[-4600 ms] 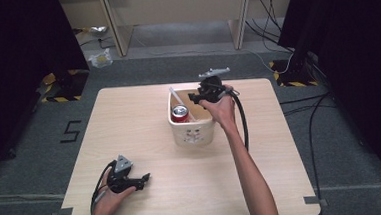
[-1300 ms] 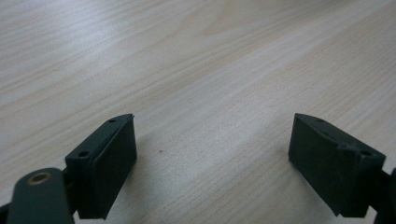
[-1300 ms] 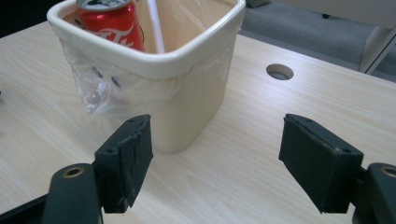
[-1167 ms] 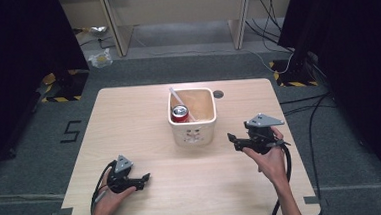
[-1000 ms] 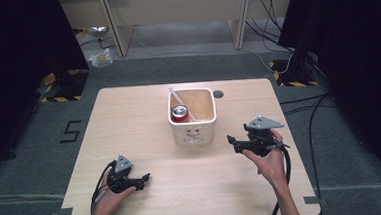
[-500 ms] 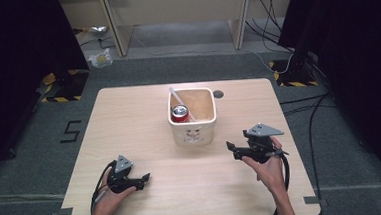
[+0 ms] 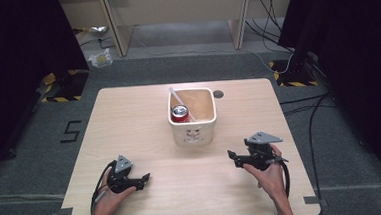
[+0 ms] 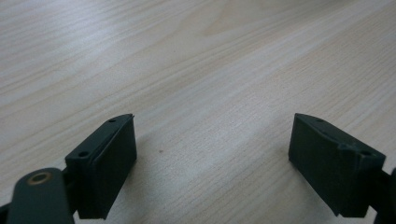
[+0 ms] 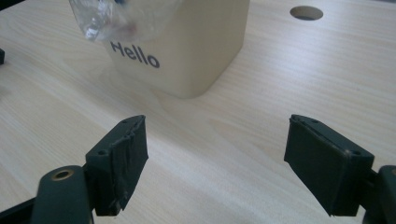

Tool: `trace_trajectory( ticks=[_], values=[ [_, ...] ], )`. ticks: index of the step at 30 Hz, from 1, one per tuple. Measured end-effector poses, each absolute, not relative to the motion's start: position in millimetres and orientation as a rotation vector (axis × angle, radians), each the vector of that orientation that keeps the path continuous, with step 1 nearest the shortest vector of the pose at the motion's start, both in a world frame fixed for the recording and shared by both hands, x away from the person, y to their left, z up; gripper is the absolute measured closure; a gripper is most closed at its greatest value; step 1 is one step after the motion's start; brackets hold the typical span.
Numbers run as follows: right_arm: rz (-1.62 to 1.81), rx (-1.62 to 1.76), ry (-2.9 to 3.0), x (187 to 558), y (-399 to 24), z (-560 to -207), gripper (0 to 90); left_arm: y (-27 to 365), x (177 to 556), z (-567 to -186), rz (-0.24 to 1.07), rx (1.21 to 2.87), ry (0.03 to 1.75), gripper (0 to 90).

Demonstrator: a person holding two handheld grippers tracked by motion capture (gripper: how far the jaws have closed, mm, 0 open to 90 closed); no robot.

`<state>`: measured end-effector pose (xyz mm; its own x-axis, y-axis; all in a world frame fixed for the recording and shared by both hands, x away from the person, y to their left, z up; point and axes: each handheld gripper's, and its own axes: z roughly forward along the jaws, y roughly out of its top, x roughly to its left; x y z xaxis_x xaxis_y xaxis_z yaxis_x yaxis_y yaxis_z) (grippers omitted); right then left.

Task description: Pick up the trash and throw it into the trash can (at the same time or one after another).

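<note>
Resting low over the table (image 7: 144, 120), the left tool (image 7: 142, 180) sits in the person's left hand (image 7: 114, 190) near the front edge, well to the front-left of the cream bin (image 7: 193, 132). Its jaws stand wide apart in the left gripper view, with nothing but bare light wood grain between them, and its grey three-cornered plate (image 7: 123, 163) tops it in the high view.

The right tool (image 7: 233, 157) is held in the person's right hand (image 7: 268, 173), to the front-right of the bin and well apart from it, pointing roughly toward the left tool's side of the table. Its jaws are likewise spread wide and hold nothing; in the right gripper view the bin stands beyond the gap between them, with bare table in between. A black cable (image 7: 285, 174) loops down beside the right forearm.

The bin stands near the middle of the table, toward the far edge. Its near wall carries the word "Hello" in dark letters in the right gripper view. Inside, toward its left wall, stands a red can (image 7: 180, 113), and a pale straw-like stick (image 7: 180, 101) leans across the opening behind it. Crinkled clear plastic (image 9: 119, 18) shows at the bin's top in the right gripper view.

Just beyond the bin's far-right corner, a round hole (image 7: 218, 94) is set in the table.
</note>
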<state>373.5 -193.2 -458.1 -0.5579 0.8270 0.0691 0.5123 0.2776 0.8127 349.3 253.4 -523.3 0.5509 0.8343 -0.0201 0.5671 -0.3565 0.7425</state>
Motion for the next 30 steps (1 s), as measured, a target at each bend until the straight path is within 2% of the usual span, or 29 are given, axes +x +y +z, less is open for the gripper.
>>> trace_trajectory(
  ticks=[13, 30],
  values=[
    [1.129, 1.268, 2.237, 365.0, -196.4, -485.3, 21.1, 253.4, 349.4, -523.4, 0.476, 2.065, 1.124, 14.4],
    [1.052, 1.291, 2.245, 355.3, -205.8, -500.0, 20.7, 253.5, 349.3, -523.4, 0.475, 2.065, 1.124, 14.4]
  ],
)
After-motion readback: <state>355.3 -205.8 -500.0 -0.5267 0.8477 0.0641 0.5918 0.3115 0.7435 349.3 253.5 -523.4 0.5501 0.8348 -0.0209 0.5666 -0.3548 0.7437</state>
